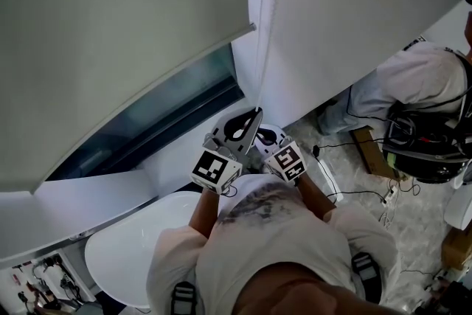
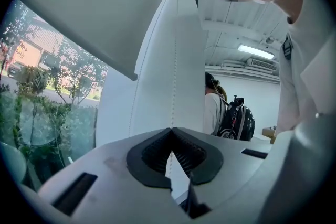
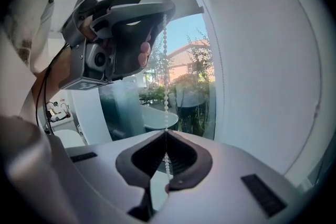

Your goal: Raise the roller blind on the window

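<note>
The grey roller blind hangs partway down the window; its bottom bar shows in the left gripper view too, blind. A white bead chain drops along the white wall to both grippers in front of my chest. My left gripper is the upper one and is shut on the chain, gripper. Just below and to its right, my right gripper is shut on the same chain, with beads showing between the dark pads at the gripper. The left gripper sits above it.
A white rounded tub-like fixture stands below the window at my left. Another person with a black backpack sits at the right, with cables on the floor. Trees and buildings show outside the glass.
</note>
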